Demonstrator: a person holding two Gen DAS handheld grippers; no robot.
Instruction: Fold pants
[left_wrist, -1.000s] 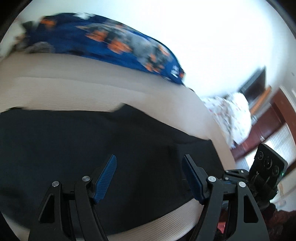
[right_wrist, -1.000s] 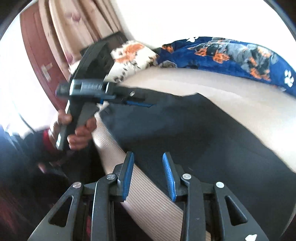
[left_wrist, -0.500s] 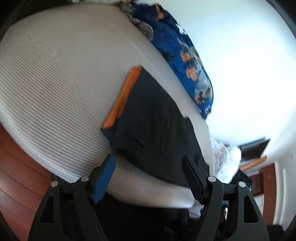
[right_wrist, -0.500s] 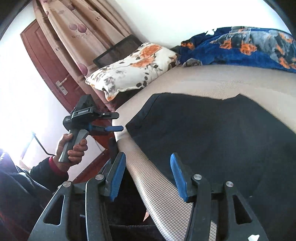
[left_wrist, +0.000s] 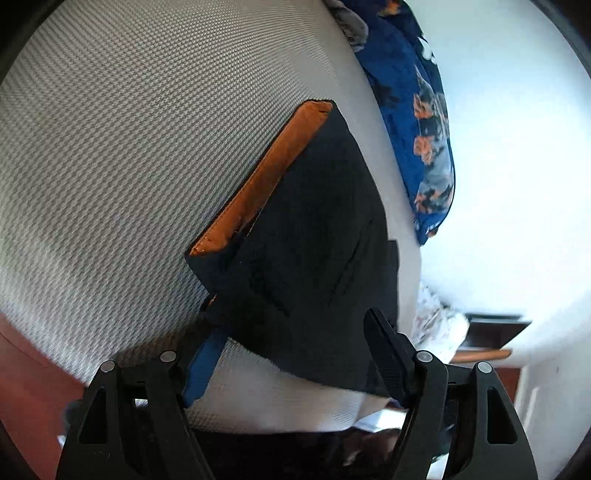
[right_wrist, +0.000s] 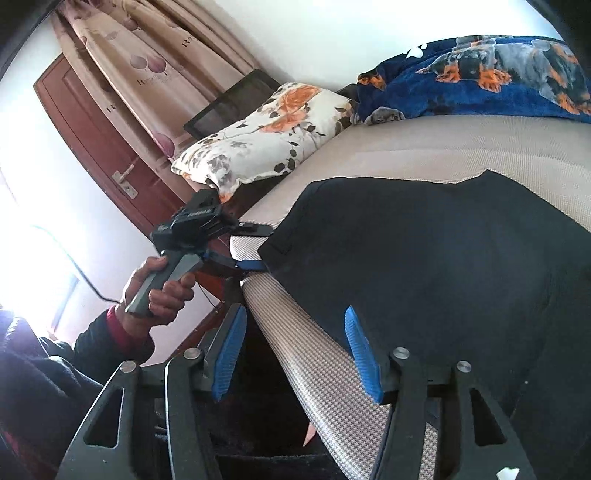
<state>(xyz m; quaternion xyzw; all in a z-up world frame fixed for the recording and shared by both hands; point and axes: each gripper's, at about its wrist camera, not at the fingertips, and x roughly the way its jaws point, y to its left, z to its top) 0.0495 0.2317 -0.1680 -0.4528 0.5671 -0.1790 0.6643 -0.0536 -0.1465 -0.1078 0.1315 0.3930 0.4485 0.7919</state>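
On the curtain (right_wrist: 147, 70) by the brown door (right_wrist: 96, 147), beside the purple flower prints, dark letters begin "R" and something like "Ro"; the remainder is folded away and too small to read. A pale label on the body of the left gripper, seen from the right wrist view, carries writing too blurred to make out.

Dark pants (right_wrist: 443, 258) lie spread flat on the beige woven bedcover (right_wrist: 461, 147), reaching to its near edge. In the left wrist view the pants (left_wrist: 314, 258) show an orange inner waistband (left_wrist: 266, 177) turned up along one edge.

The left gripper (left_wrist: 291, 354) is spread wide at the corner of the pants near the bed's edge. Its blue left pad (left_wrist: 203, 369) lies close by the cloth's corner and its other finger is over the dark fabric, but the pads do not press on anything. From the right wrist view the left gripper (right_wrist: 255, 247), held by a hand (right_wrist: 159, 291) in a dark sleeve with a red cuff, has its fingers at the pants' corner; whether they touch the cloth I cannot tell.

The right gripper (right_wrist: 295, 354) has just been opening and is released, holding nothing. One blue pad (right_wrist: 358, 354) sits over the pants' near edge, the other over the dark gap beside the bed.

A floral pillow (right_wrist: 266, 140) and a blue dog-print blanket (right_wrist: 480, 74) lie at the far side.
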